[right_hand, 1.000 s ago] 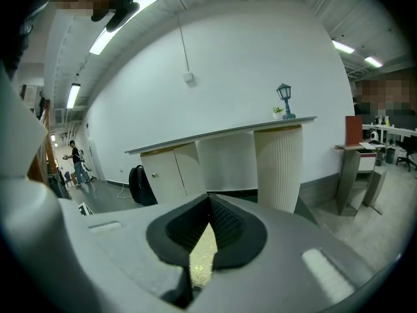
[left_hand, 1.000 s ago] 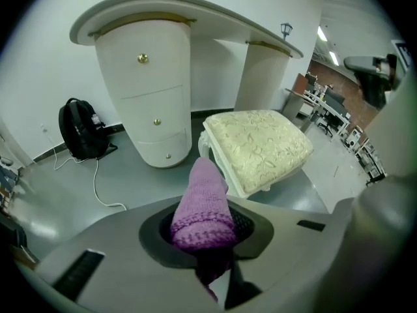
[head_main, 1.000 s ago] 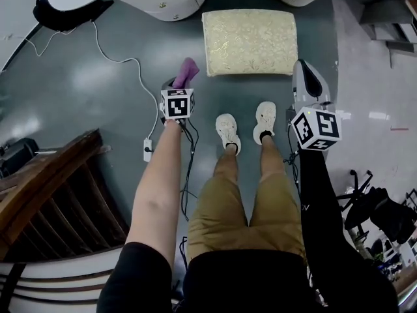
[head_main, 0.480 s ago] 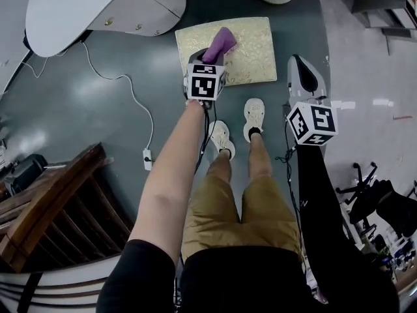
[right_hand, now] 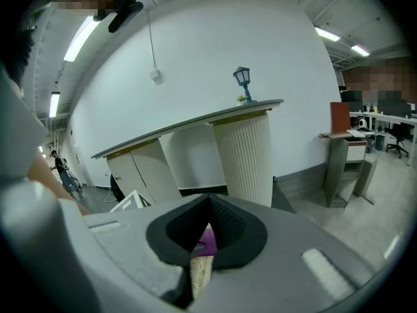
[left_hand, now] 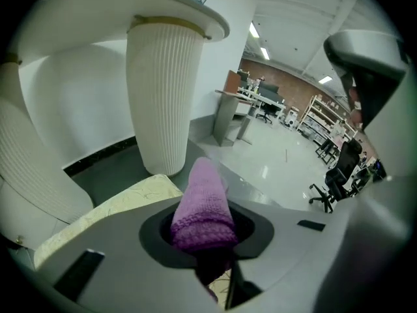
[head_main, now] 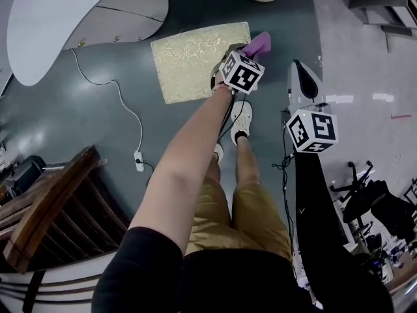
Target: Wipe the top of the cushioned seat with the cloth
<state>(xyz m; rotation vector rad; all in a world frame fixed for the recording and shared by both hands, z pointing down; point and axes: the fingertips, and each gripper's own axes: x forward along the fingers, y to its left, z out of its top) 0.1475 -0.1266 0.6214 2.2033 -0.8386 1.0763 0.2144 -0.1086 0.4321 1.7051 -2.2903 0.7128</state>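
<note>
Left gripper: jaws closed on a rolled purple cloth, which sticks out ahead of the jaws, tilted upward. In the head view the cloth projects past the left gripper's marker cube. It sits over the far right corner of the cushioned seat, partly beyond the edge and above the grey floor. Whether the cloth touches the seat top cannot be told.

The seat, cream with a gold leaf pattern, lies below and to the left of this gripper. In the left gripper view it shows low on the left and again as a sliver directly under the jaws.

Ahead of the left gripper stands a white ribbed column carrying a curved white desk top.

Right gripper: jaws drawn together at the tips with only a narrow slit below them, holding nothing. The cloth and a strip of seat fabric show through the slit. In the head view it hangs to the right of the left gripper, apart from the seat and over the floor.

Further out: the person's shoes stand just near of the seat. A white cable with a power strip lies on the floor to the left. A dark wooden stair rail lies at the lower left.
</note>
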